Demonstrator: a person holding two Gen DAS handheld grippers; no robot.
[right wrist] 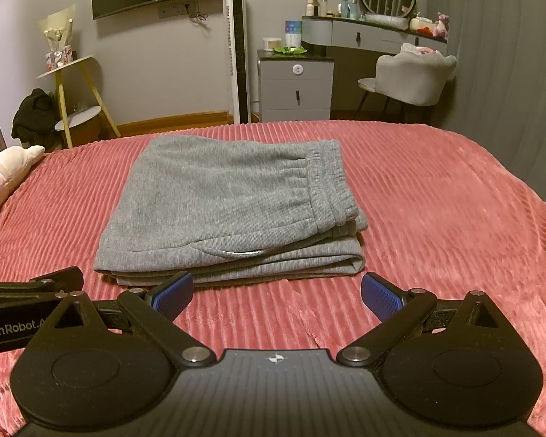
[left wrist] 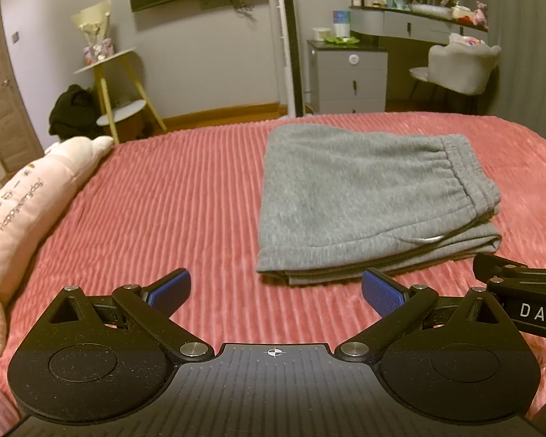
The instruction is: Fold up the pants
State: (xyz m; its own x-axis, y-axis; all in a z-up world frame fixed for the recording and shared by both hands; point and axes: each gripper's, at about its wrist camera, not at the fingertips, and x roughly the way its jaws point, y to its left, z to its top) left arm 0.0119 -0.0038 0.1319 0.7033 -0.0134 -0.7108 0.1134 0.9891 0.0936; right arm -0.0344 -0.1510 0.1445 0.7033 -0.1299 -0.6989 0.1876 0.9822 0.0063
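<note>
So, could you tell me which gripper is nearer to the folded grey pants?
Right. The right gripper hangs open just before the near edge of the pants, almost centred on them. The left gripper, also open, sits off their near left corner, over bare blanket.

My grey sweatpants (right wrist: 222, 200) lie folded into a flat, layered rectangle on the pink ribbed bedspread (right wrist: 436, 218). Their elastic waistband (right wrist: 331, 185) faces right, stacked edges toward me.

Grey pants (right wrist: 229, 204) lying on a ribbed pink-red bedspread (right wrist: 436, 200), black tongs (right wrist: 277, 293) showing blue pads (right wrist: 173, 293), pale pink plush (left wrist: 25, 200) bearing stitched lettering, yellow-legged white side table (left wrist: 109, 73) standing by a grey wall
</note>
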